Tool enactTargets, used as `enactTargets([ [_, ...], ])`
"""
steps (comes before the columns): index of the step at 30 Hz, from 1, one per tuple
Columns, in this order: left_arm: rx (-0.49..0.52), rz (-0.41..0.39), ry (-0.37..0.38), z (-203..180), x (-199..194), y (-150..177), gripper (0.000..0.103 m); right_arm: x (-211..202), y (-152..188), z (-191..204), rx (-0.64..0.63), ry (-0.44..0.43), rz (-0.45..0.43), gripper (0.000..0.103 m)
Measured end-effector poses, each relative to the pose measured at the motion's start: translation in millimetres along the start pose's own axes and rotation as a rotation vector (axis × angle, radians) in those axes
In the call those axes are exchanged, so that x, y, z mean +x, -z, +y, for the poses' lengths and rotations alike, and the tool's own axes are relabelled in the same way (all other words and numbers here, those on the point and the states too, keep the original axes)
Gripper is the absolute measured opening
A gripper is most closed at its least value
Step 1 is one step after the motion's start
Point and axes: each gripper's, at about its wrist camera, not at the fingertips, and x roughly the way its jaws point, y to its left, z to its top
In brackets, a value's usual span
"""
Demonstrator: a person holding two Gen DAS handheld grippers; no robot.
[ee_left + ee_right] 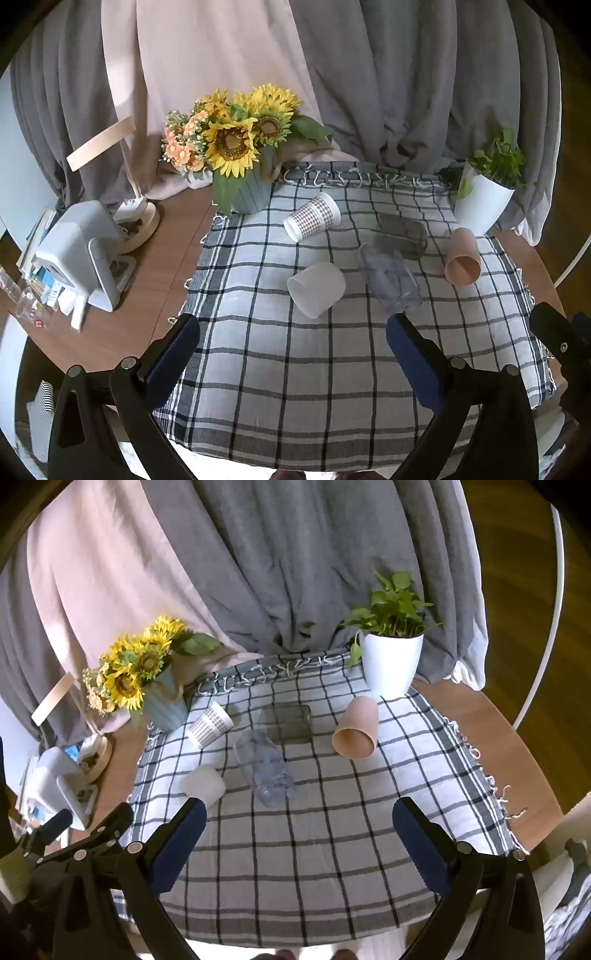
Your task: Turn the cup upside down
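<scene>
A checked tablecloth (295, 369) is spread over a wooden table (162, 258) before grey curtains (406, 74). The left gripper (293, 332) and right gripper (299, 818) are held wide apart, nothing grasped. Five cups are seen lying sideways; the frosted white cup (316, 289) lies at twelve o'clock of the left gripper. Sunflowers (236, 140) are held in a ribbed vase (255, 195).

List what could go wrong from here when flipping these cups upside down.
1. All five cups lie on their sides on the checked cloth, so a nudge may roll one; the pink cup lies nearest the cloth's right edge.
2. The clear cup and the dark glass appear to touch; lifting one may shift the other.
3. The frosted cup sits ahead of the open left gripper; its smooth wall might slip between the fingers.
</scene>
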Motion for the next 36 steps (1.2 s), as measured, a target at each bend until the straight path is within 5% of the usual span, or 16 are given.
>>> enactTargets([
  [36,-0.026,0.003,0.007,2.7,-1.6,4.6,0.103,5.9,1.1,5.2,-0.010,-0.019,0.003,0.102],
])
